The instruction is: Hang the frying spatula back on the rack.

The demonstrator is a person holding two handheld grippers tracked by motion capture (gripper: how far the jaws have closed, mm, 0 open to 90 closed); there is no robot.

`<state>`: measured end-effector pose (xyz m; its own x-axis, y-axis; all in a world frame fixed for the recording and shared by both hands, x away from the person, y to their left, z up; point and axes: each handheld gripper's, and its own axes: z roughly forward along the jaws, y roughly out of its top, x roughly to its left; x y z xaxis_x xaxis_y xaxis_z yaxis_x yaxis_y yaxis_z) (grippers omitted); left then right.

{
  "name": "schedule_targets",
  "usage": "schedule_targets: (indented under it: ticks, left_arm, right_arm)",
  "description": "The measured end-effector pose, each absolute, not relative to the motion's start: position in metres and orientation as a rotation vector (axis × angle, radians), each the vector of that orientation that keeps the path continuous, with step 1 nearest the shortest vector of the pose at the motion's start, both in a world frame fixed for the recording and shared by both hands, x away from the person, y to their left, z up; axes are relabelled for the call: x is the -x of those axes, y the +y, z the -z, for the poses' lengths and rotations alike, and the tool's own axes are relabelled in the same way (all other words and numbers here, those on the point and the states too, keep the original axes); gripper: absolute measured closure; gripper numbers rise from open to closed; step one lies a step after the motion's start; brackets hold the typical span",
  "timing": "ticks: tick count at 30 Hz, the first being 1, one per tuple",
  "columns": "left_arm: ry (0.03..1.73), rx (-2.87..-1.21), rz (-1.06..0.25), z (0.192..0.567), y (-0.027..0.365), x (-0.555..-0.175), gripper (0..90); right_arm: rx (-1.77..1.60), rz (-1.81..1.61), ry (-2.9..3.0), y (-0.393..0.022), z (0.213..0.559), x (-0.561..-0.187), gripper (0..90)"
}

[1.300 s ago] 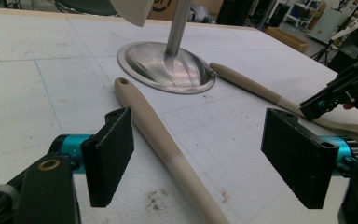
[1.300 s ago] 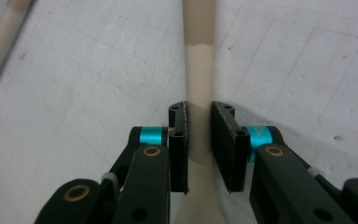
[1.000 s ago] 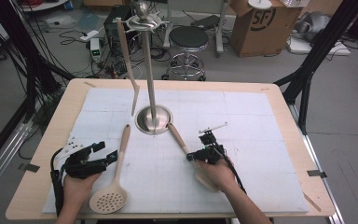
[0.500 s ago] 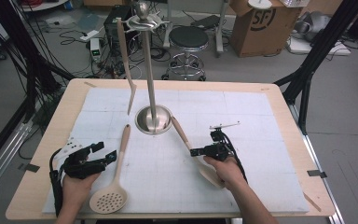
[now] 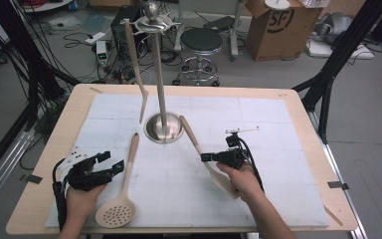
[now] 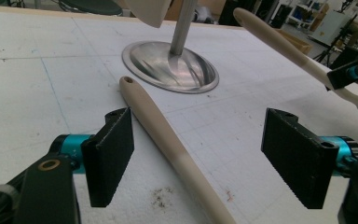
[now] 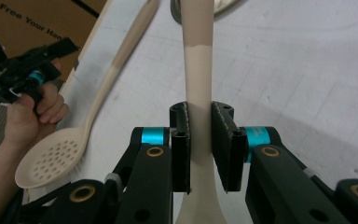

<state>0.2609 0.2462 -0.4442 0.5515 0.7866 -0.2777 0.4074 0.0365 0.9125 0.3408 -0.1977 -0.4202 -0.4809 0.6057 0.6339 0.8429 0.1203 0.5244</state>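
A steel stand [image 5: 163, 127] rises at the mat's centre, and a pale wooden utensil [image 5: 138, 74] hangs from its top. My right gripper [image 5: 206, 157] is shut on the handle of a beige spatula [image 5: 196, 142], whose tip points toward the stand's base. Seen from the right gripper view, the pads of the right gripper [image 7: 200, 140] press the spatula [image 7: 196, 60] from both sides. A slotted spoon [image 5: 115, 211] lies flat at the front left. My left gripper [image 5: 110, 161] rests open beside it. In the left gripper view the left gripper [image 6: 205, 156] straddles the spoon handle [image 6: 168, 140], untouched.
A white foam mat [image 5: 278, 149] covers the wooden table [image 5: 40, 189]. Beyond the far edge stand a stool [image 5: 199, 42], a cardboard box [image 5: 278, 25] and floor cables. Black frame legs [image 5: 328, 79] rise at the right.
My right gripper has lifted the spatula slightly and shifted a little to the right. The left gripper and the slotted spoon have stayed put.
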Motion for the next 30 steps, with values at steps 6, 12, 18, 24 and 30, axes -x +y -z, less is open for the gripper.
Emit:
schedule_targets:
  ticks: [6,12,18,24,30]
  left_arm:
    - [1.042,-1.58,-0.392,0.444,0.246,-0.261,25.9]
    - [1.041,-1.578,-0.393,0.444,0.247,-0.26,26.0]
    - [1.042,-1.574,-0.393,0.443,0.247,-0.26,26.0]
    - [1.042,-1.574,-0.393,0.444,0.248,-0.261,26.0]
    - [1.038,-1.574,-0.395,0.443,0.248,-0.261,26.0]
  right_arm:
    - [1.392,1.37,-2.144,-0.191,0.4,-0.343,78.2]
    - [1.35,1.484,-2.135,-0.185,0.384,-0.343,78.2]
    - [1.313,1.58,-2.146,-0.18,0.372,-0.341,78.1]
    - [1.292,1.685,-2.115,-0.179,0.364,-0.342,78.1]
    - [1.266,1.783,-2.119,-0.177,0.355,-0.337,78.1]
